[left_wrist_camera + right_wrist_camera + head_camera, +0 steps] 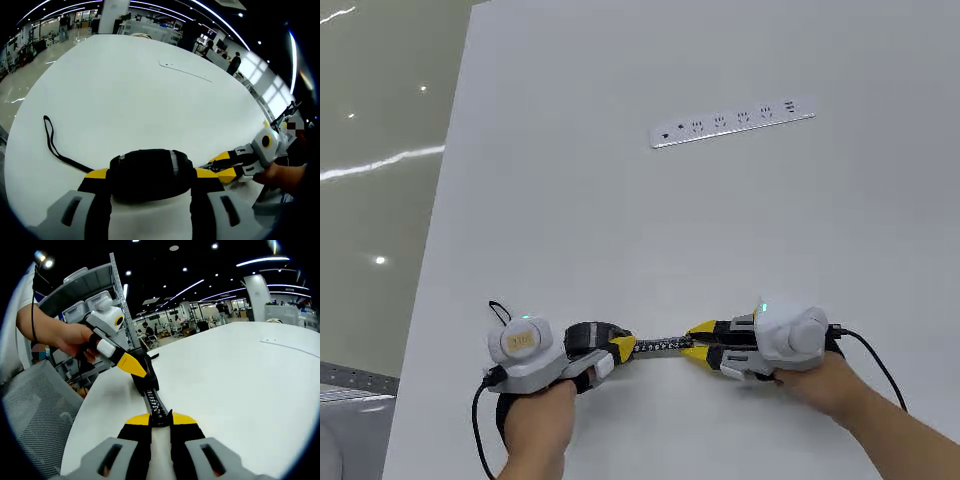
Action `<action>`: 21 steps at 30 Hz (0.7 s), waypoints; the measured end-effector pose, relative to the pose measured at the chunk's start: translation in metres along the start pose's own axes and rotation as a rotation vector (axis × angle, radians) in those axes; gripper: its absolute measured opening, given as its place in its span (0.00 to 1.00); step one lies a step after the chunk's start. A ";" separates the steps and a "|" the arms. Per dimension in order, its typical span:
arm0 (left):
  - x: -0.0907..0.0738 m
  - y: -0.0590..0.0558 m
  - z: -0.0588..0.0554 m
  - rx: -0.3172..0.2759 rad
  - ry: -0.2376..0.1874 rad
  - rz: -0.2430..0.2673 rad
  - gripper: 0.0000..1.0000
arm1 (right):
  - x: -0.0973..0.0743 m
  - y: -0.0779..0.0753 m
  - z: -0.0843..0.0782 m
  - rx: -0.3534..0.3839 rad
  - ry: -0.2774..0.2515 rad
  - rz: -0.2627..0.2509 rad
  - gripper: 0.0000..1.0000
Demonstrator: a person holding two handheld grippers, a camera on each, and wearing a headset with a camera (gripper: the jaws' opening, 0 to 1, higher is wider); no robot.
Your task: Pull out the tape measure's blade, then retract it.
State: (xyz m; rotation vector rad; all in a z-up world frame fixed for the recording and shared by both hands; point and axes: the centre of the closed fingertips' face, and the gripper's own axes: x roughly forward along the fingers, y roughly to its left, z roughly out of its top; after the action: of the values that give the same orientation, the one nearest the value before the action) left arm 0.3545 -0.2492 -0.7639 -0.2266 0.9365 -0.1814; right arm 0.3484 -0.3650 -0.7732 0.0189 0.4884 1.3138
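Sitting on the white table (pixel 620 220) near its front edge, the tape measure (pixel 588 338) is a rounded black case, dull and rubbery-looking, with a grey strip over its top; the left gripper (pixel 151 175) is clamped on it, yellow-tipped jaws pressed to either flank of the case and hiding its sides in the left gripper view.

From the case the blade (pixel 662 345) runs out a short way to the right, a narrow, straight dark strip with small pale markings; its far end is pinched in the right gripper (pixel 161 419), whose yellow wedge tips are closed together on it; both grippers have grey-white plastic bodies and black fingers, and a black cable trails from each.

Left of the case a thin black strap (pixel 50 142) lies on the tabletop in a loose loop, its tail leading towards the case; beyond the case, well apart, a long flat white power strip (pixel 732 122) with a row of sockets lies at a slight angle; the table surface is smooth and matte.

Behind the case in the right gripper view: a grey mesh chair (pixel 35 410) and a metal shelving rack (pixel 95 285).
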 end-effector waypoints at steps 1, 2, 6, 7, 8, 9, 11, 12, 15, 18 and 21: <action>0.001 0.001 0.000 0.000 0.000 0.000 0.61 | 0.001 0.001 0.001 -0.005 0.000 0.003 0.12; 0.001 0.001 0.000 -0.001 0.000 0.000 0.61 | 0.002 0.001 0.001 -0.006 0.000 0.004 0.12; 0.000 0.000 -0.001 -0.001 0.000 0.001 0.61 | 0.005 0.002 0.001 -0.011 0.004 0.008 0.12; 0.000 0.000 -0.001 -0.002 -0.001 0.001 0.61 | 0.005 0.002 0.001 -0.014 0.004 0.007 0.12; 0.000 0.000 0.000 -0.004 -0.002 0.002 0.61 | 0.006 0.002 0.001 -0.013 0.003 0.008 0.12; 0.000 0.000 0.000 -0.004 -0.002 0.002 0.61 | 0.007 0.002 0.001 -0.013 0.003 0.008 0.12; 0.001 0.001 0.000 -0.006 -0.002 0.002 0.61 | 0.008 0.002 0.002 -0.013 0.004 0.008 0.12; 0.001 0.001 0.000 -0.007 -0.002 0.002 0.61 | 0.009 0.002 0.002 -0.013 0.004 0.008 0.12; 0.001 0.001 -0.001 -0.009 -0.004 0.002 0.61 | 0.011 0.001 0.003 -0.019 0.005 0.010 0.12; 0.001 0.001 0.000 -0.012 -0.011 -0.001 0.61 | 0.013 0.001 0.003 -0.019 0.006 0.015 0.12; 0.001 0.001 0.000 -0.011 -0.010 0.000 0.61 | 0.014 0.002 0.003 -0.019 0.008 0.021 0.12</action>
State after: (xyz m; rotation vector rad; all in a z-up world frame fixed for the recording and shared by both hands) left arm 0.3549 -0.2481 -0.7652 -0.2380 0.9273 -0.1753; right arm 0.3502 -0.3505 -0.7745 0.0027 0.4832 1.3391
